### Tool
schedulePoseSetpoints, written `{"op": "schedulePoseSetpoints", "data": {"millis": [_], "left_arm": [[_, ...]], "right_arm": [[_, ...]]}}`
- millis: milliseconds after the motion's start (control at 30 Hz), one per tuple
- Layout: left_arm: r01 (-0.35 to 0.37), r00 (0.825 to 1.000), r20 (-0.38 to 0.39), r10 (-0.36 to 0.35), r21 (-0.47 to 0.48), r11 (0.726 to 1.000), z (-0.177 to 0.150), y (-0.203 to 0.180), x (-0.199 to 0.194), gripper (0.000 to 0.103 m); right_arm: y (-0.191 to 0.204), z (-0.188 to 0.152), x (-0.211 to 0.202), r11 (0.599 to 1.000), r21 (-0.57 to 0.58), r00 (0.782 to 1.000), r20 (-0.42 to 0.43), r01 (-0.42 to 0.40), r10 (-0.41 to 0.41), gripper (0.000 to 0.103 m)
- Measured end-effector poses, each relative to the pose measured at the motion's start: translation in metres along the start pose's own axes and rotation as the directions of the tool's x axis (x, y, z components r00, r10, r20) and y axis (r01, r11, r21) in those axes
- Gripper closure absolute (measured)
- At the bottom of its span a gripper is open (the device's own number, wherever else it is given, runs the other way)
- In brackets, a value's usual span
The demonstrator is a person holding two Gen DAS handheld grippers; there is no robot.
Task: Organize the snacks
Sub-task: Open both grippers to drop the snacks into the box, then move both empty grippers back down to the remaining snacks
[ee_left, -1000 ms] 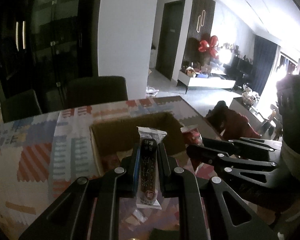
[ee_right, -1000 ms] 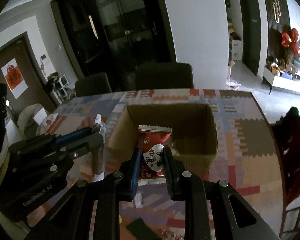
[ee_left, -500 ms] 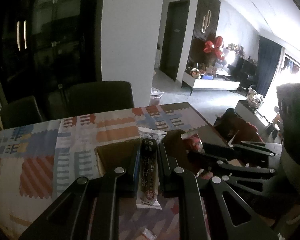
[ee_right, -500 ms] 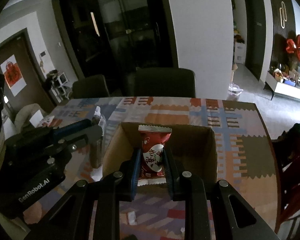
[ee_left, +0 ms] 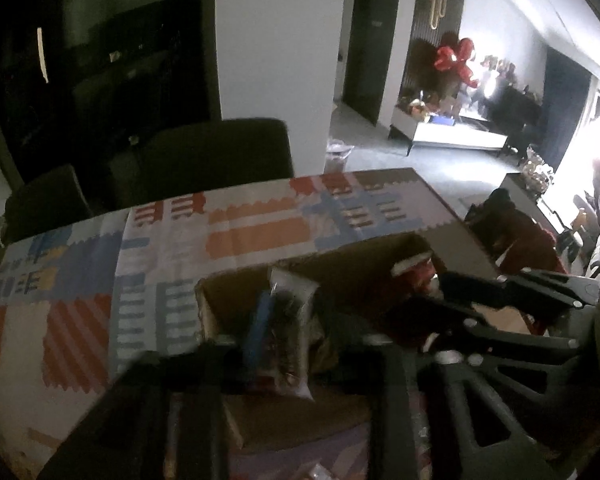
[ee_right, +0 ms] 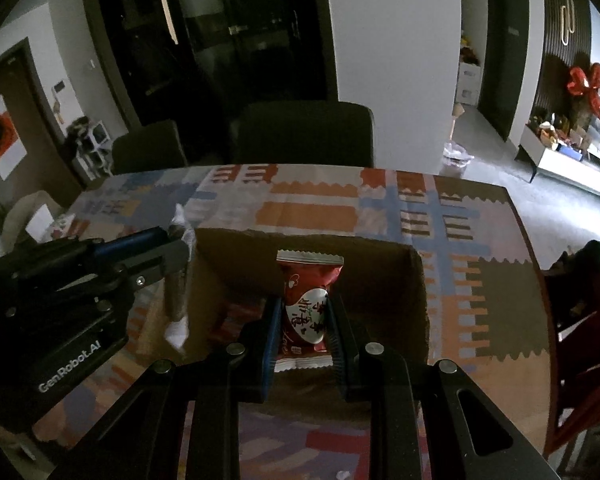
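Note:
An open cardboard box (ee_right: 416, 280) stands on the patterned tablecloth; it also shows in the left wrist view (ee_left: 220, 300). My right gripper (ee_right: 302, 312) is shut on a red snack packet (ee_right: 306, 304) and holds it upright over the box's near part. My left gripper (ee_left: 288, 320) is shut on a long dark snack bar in a clear wrapper (ee_left: 288, 320), blurred, over the box's near left corner. In the right wrist view the left gripper (ee_right: 172, 256) holds that bar (ee_right: 176, 296) just outside the box's left wall. The right gripper (ee_left: 428, 292) with the red packet (ee_left: 416, 272) shows over the box.
Red packets lie inside the box (ee_right: 236, 320). Two dark chairs (ee_right: 304, 132) stand at the table's far edge. The table's right edge (ee_right: 536, 264) drops to the floor, with a red chair (ee_right: 580, 312) beside it. Small wrappers lie on the cloth near me (ee_left: 316, 472).
Both grippers have moved forward toward the box with their snacks. The right one now holds the red packet over the box opening. The left view is blurred from motion.

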State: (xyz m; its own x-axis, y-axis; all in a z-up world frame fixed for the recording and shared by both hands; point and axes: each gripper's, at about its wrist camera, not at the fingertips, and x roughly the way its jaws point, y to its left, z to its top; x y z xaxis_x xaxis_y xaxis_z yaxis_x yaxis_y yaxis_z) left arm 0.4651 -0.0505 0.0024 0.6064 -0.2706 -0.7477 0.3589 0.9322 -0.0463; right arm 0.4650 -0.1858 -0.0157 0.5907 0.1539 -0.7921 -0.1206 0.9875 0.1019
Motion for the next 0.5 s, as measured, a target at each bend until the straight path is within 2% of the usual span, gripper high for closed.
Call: {"op": "schedulePoseSetpoints", "data": {"millis": [33, 67, 333, 500], "left_arm": [[-0.011, 1.0, 0.006, 0.011, -0.004, 1.0, -0.001, 0.001, -0.001, 0.054], [-0.018, 1.0, 0.009, 0.018, -0.006, 1.0, -0.003, 0.001, -0.003, 0.054], [-0.051, 0.999, 0.012, 0.051, -0.028, 0.998, -0.02, 0.002, -0.03, 0.052], [-0.055, 0.998, 0.035, 0.056, -0.047, 0.997, -0.03, -0.002, -0.057, 0.05]], "right_arm": [[-0.001, 0.0, 0.001, 1.0, 0.008, 1.0, -0.002, 0.003, -0.003, 0.057], [-0.002, -0.001, 0.0, 1.0, 0.017, 1.0, 0.001, 0.004, -0.004, 0.055], [0.001, -0.014, -0.022, 1.0, 0.018, 0.999, 0.029, 0.012, -0.013, 0.055], [0.007, -0.026, -0.042, 1.0, 0.024, 0.999, 0.049, -0.02, 0.019, 0.055]]}}
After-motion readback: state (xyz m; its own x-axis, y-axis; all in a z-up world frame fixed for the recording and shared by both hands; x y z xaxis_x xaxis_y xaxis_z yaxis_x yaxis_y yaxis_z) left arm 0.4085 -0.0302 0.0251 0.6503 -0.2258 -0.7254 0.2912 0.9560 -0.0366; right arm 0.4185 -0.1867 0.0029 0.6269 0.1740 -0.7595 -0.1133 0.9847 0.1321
